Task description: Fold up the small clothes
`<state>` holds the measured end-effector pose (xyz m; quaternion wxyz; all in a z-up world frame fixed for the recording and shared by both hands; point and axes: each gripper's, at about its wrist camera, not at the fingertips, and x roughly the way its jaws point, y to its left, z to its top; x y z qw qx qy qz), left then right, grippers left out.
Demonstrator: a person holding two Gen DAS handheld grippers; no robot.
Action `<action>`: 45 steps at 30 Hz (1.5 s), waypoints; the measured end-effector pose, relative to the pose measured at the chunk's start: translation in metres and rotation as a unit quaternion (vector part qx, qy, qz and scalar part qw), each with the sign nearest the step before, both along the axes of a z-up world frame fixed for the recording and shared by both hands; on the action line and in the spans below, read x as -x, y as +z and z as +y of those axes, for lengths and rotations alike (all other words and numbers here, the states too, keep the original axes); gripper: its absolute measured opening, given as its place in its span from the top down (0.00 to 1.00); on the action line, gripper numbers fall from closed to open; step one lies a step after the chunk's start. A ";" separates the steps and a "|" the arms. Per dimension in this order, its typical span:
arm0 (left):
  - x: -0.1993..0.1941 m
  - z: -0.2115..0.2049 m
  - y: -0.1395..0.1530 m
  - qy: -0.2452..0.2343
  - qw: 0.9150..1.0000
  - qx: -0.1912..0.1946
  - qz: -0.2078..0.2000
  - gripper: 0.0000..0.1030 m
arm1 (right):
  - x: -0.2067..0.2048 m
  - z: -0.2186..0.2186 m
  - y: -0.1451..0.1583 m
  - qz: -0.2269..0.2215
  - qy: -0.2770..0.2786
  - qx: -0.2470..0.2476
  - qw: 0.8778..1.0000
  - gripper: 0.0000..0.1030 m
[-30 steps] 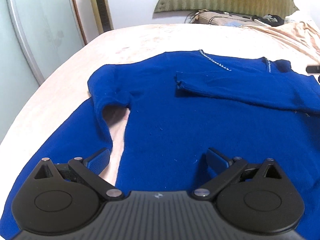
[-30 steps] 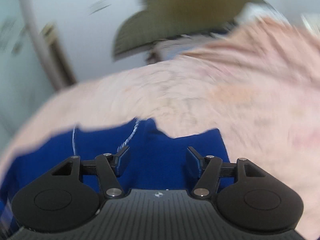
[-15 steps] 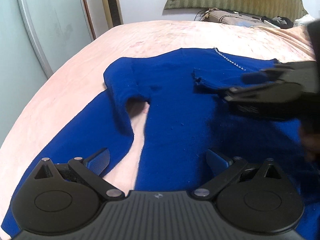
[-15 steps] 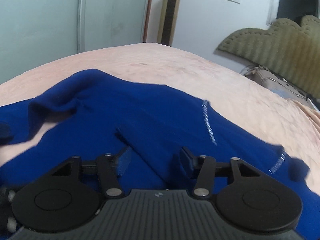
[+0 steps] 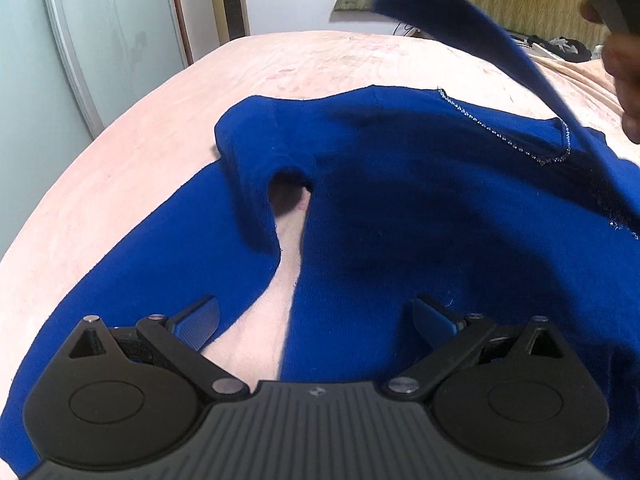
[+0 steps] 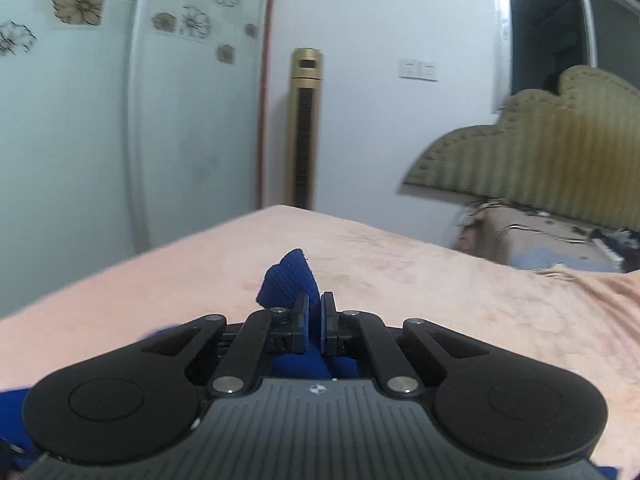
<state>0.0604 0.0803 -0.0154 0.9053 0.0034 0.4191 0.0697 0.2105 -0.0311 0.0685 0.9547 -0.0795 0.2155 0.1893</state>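
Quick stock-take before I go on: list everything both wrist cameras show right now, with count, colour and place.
sweater: one, royal blue, spread flat on the bed, pale stitched trim at the neckline
raised sleeve: one, blue, lifted off the sweater toward the upper right; its ribbed cuff sticks out past the right gripper's pads
bed cover: one, peach pink, under the sweater
headboard: one, olive green, padded, far end of the bed
pillow: one, beige, against the headboard
tower fan: one, gold, by the wall
wardrobe door: one, pale, with flower decals, on the left
wall switches: two, white, on the wall
left gripper: black, blue pads, open, above the sweater's hem
right gripper: black, shut on the sleeve
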 end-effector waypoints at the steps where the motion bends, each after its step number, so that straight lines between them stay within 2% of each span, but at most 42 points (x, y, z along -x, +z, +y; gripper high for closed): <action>1: 0.000 0.000 0.000 0.000 1.000 -0.001 0.000 0.00 | 0.002 0.003 -0.004 0.010 0.010 -0.001 1.000 0.94; 4: 0.001 0.000 0.000 -0.001 1.000 -0.002 0.000 0.00 | 0.003 0.015 -0.025 0.043 0.020 0.007 0.999 0.94; 6: 0.001 -0.001 -0.001 -0.002 1.000 -0.003 0.002 0.00 | -0.004 0.020 -0.043 0.087 0.032 -0.001 0.996 0.93; 7: 0.001 -0.001 -0.001 -0.003 1.000 -0.004 0.002 0.00 | -0.010 0.024 -0.049 0.114 0.040 -0.003 0.993 0.84; 8: 0.001 -0.001 0.000 -0.003 1.000 -0.005 0.002 0.00 | -0.012 0.023 -0.056 0.136 0.042 -0.006 0.990 0.83; 9: 0.002 -0.001 0.000 -0.005 1.000 -0.006 0.001 0.00 | -0.012 0.019 -0.061 0.147 0.043 -0.009 0.988 0.76; 10: 0.002 0.000 0.001 -0.006 1.000 -0.007 0.000 0.00 | -0.008 0.014 -0.061 0.146 0.043 -0.011 0.988 0.67; 13: 0.002 0.002 0.001 -0.005 1.000 -0.008 0.000 0.00 | 0.008 -0.019 -0.051 0.111 0.021 -0.021 0.993 0.54; 16: 0.001 0.006 0.001 -0.002 1.000 -0.005 -0.001 0.00 | 0.025 -0.083 -0.042 0.086 -0.041 -0.035 0.995 0.53; 18: -0.001 0.007 0.001 0.000 1.000 -0.001 -0.001 0.00 | 0.034 -0.136 -0.038 0.066 -0.113 -0.043 0.990 0.47; 20: -0.002 0.006 0.001 0.001 1.000 0.003 0.001 0.00 | 0.032 -0.197 -0.040 0.066 -0.199 -0.061 0.976 0.36; 22: -0.002 0.002 0.002 -0.003 1.000 0.004 0.001 0.00 | 0.029 -0.260 -0.045 0.094 -0.263 -0.117 0.953 0.34; 25: -0.003 -0.007 0.001 -0.012 1.000 -0.006 0.002 0.00 | 0.017 -0.327 -0.068 0.171 -0.268 -0.227 0.921 0.30; 27: -0.003 -0.014 0.002 -0.019 1.000 -0.018 0.002 0.00 | 0.014 -0.344 -0.084 0.201 -0.246 -0.282 0.905 0.30; 29: -0.003 -0.019 0.003 -0.024 0.999 -0.028 0.001 0.00 | 0.012 -0.345 -0.093 0.213 -0.214 -0.319 0.898 0.37; 30: -0.004 -0.021 0.004 -0.025 0.999 -0.032 0.001 0.00 | 0.009 -0.344 -0.096 0.215 -0.208 -0.326 0.897 0.55; 31: -0.004 -0.022 0.005 -0.025 0.999 -0.036 0.000 0.00 | 0.008 -0.342 -0.095 0.219 -0.209 -0.325 0.896 0.79; 32: -0.004 -0.022 0.006 -0.025 0.999 -0.037 -0.001 0.00 | 0.006 -0.341 -0.094 0.219 -0.217 -0.318 0.897 0.90; 34: -0.005 -0.022 0.008 -0.025 0.999 -0.036 -0.003 0.00 | 0.008 -0.343 -0.084 0.195 -0.237 -0.307 0.901 0.92; 36: -0.005 -0.021 0.008 -0.023 0.999 -0.035 -0.005 0.00 | 0.016 -0.345 -0.068 0.155 -0.255 -0.287 0.910 0.93; 39: -0.008 -0.020 0.005 -0.021 0.999 -0.032 0.002 0.00 | 0.022 -0.333 -0.053 0.113 -0.299 -0.172 0.932 0.94; 40: -0.009 -0.021 0.003 -0.020 0.999 -0.030 0.006 0.00 | 0.022 -0.328 -0.053 0.114 -0.299 -0.140 0.937 0.94; 41: -0.009 -0.021 0.003 -0.021 0.999 -0.029 0.006 0.00 | 0.018 -0.327 -0.055 0.123 -0.291 -0.134 0.939 0.94; 42: -0.008 -0.022 0.003 -0.022 0.999 -0.029 0.005 0.00 | 0.016 -0.326 -0.057 0.132 -0.276 -0.145 0.941 0.91; 44: -0.007 -0.022 0.004 -0.025 0.999 -0.030 0.002 0.00 | 0.013 -0.327 -0.059 0.137 -0.269 -0.176 0.937 0.76; 45: -0.006 -0.022 0.005 -0.026 0.999 -0.031 0.001 0.00 | 0.010 -0.328 -0.058 0.137 -0.277 -0.188 0.932 0.47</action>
